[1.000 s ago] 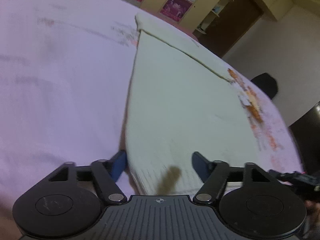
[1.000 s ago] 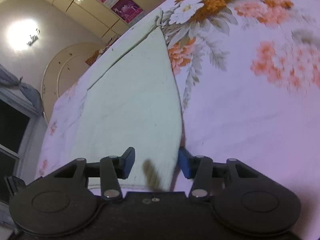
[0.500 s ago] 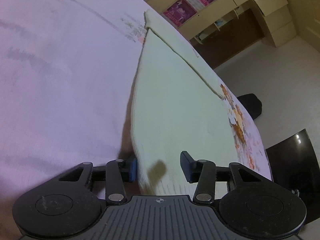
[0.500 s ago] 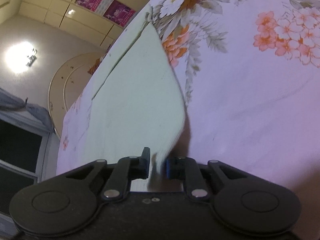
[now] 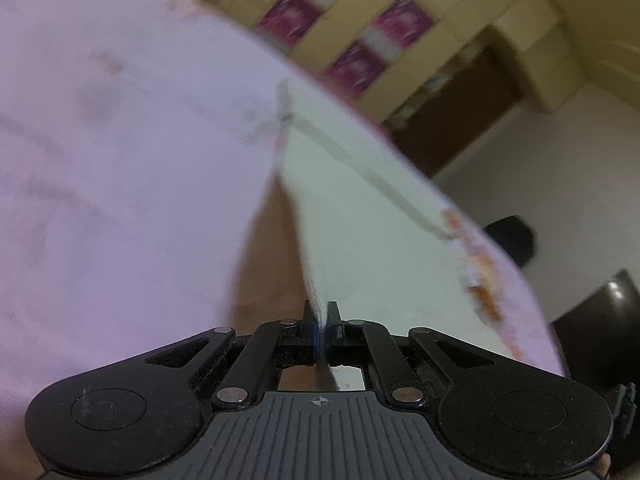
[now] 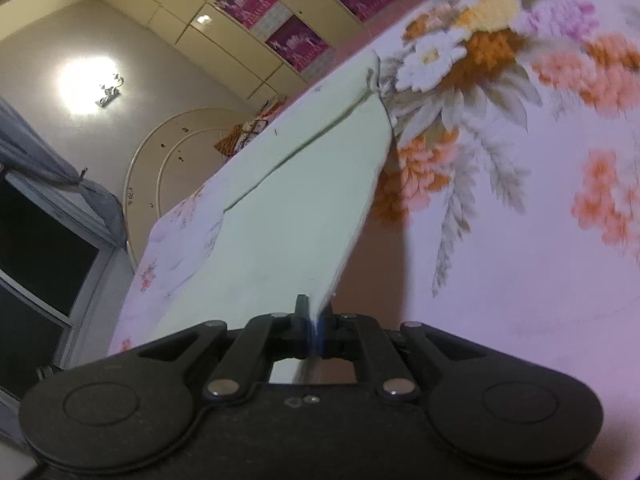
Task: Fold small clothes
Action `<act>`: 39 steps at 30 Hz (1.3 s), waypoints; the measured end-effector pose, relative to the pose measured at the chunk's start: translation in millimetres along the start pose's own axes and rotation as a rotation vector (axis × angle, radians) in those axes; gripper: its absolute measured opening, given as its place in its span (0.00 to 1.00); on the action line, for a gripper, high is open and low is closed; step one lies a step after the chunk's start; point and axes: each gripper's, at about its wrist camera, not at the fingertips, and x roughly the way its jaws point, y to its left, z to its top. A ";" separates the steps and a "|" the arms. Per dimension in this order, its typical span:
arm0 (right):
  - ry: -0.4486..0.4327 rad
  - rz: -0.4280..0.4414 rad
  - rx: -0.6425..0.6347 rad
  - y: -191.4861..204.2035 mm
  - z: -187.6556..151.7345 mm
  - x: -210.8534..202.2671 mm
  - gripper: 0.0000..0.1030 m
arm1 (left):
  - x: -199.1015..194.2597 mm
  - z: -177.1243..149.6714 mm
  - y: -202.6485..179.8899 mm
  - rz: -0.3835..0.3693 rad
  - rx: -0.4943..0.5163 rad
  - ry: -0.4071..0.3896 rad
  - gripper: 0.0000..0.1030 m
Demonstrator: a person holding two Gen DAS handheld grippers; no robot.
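Left claw [image 5: 321,320] & right claw [image 6: 315,320] each pinched tight on near corners of pale green garment [image 6: 296,208], lifted; long axis runs straight ahead of claws over floral bedsheet [image 6: 520,220]. Wardrobe [image 6: 256,40] beyond.

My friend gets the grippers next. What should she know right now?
Left hand-held gripper: shut on the near left corner of the pale green cloth.
Right hand-held gripper: shut on its near right corner.
Near edge is lifted; the far end lies on the floral bedsheet.
Done: both corners gripped.
Left: probably carry them to the far end, lay flat, release.
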 end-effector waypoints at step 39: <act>0.065 0.057 0.333 -73.8 274.1 246.2 0.05 | 267.8 272.5 -39.0 0.044 -0.036 -0.046 0.03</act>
